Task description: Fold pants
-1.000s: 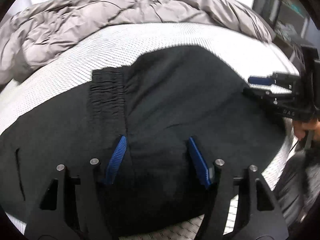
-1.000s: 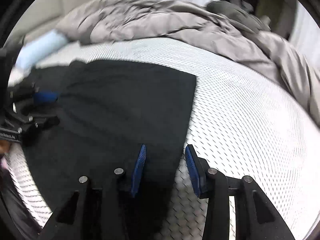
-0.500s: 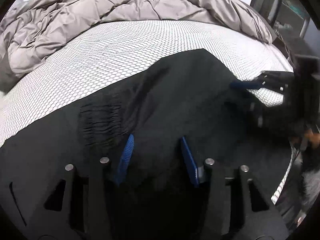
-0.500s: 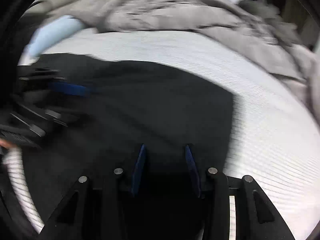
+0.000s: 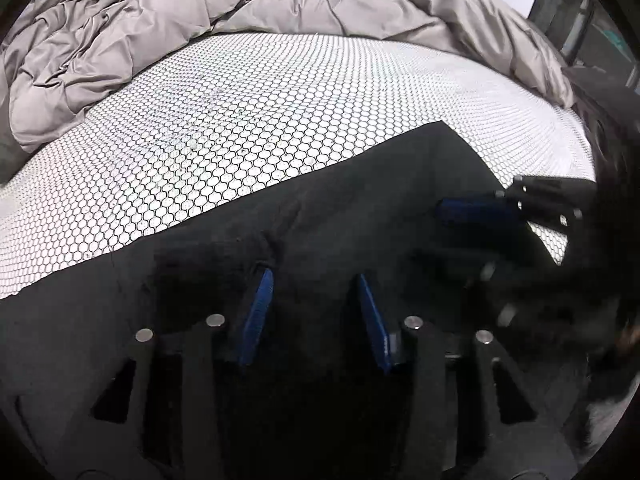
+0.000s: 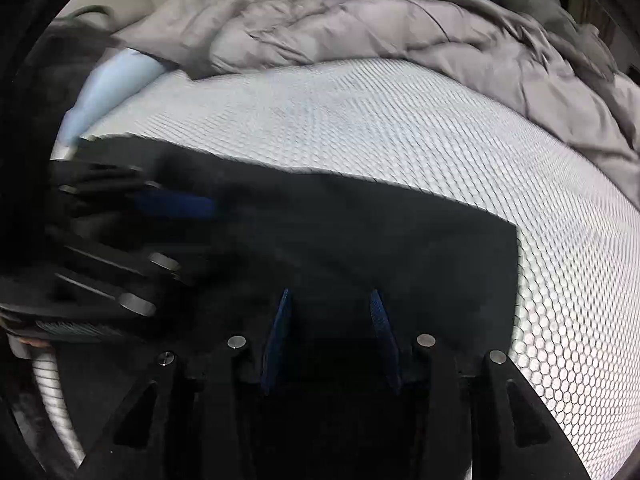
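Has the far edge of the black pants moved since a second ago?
Yes. In the left wrist view the pants' far edge has pulled toward the camera, baring more honeycomb-patterned mattress below the grey duvet.

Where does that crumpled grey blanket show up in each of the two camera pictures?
Left wrist view: the grey blanket is bunched along the top and upper left, behind the white patterned bed cover.
Right wrist view: the grey blanket runs along the top and down the right edge.
Shared landmark: the black pants lie on the cover in front of it in both.
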